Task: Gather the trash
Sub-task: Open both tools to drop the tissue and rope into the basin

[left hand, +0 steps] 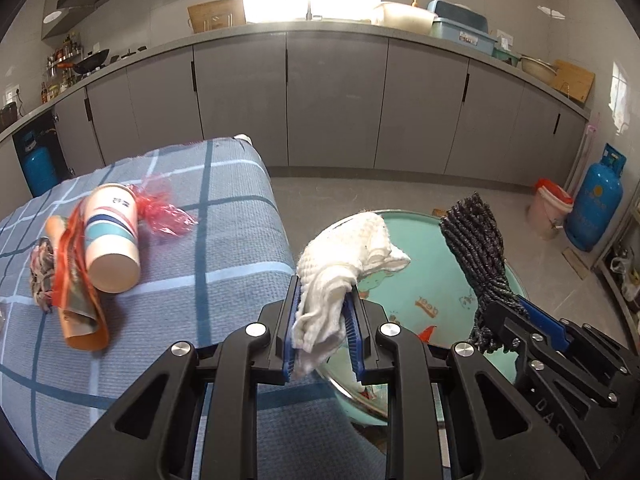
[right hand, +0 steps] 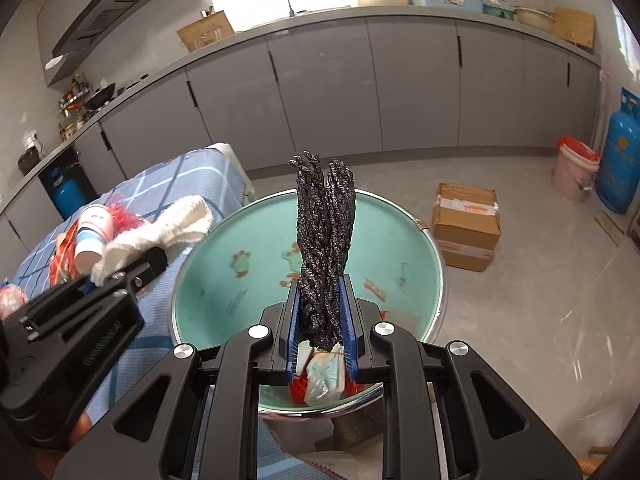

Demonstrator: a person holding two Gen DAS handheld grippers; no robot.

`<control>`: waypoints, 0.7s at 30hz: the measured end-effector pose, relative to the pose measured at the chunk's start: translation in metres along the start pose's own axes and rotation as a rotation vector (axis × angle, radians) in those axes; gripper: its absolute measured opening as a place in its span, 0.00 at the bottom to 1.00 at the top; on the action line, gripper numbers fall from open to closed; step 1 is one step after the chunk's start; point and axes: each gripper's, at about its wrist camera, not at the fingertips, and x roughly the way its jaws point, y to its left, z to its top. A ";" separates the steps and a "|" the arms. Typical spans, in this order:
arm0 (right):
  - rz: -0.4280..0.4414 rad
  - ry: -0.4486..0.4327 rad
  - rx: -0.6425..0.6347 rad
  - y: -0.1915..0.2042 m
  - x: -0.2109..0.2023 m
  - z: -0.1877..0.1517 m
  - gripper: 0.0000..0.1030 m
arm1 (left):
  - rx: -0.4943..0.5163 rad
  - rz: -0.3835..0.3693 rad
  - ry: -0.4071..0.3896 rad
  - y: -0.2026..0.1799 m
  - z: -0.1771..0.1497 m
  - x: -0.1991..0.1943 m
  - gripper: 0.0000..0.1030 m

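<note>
**Two rags in hand above the basin, more litter waiting on the counter**

The left tongs [left hand: 324, 320] are clamped nearly closed on a crumpled white cloth [left hand: 344, 256], and the right tongs [right hand: 322, 320] are pinched the same way on a dark twisted rag [right hand: 325, 232]. Both bundles hang over the teal basin [right hand: 224, 248], which serves as the collecting place: the dark rag above its middle, the white cloth above its rim on the counter side. Neither has been let go. Inside the basin, at its near edge, some trash already lies: a pale wrapper [right hand: 324, 376] and a scrap of red netting [right hand: 298, 390].

Beside the basin, on the checked-cloth counter [left hand: 224, 248], several pieces remain: a paper cup [left hand: 113, 236] on its side, red cellophane [left hand: 162, 210] just behind it, an orange snack wrapper [left hand: 76, 292] touching the cup, and a crumpled wad [left hand: 42, 276] on the far side of that wrapper. By my reckoning the job is roughly at its midpoint.
</note>
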 end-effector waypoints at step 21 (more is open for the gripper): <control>-0.027 -0.025 0.163 -0.039 0.005 -0.001 0.46 | -0.060 -0.001 0.055 0.010 -0.004 0.028 0.66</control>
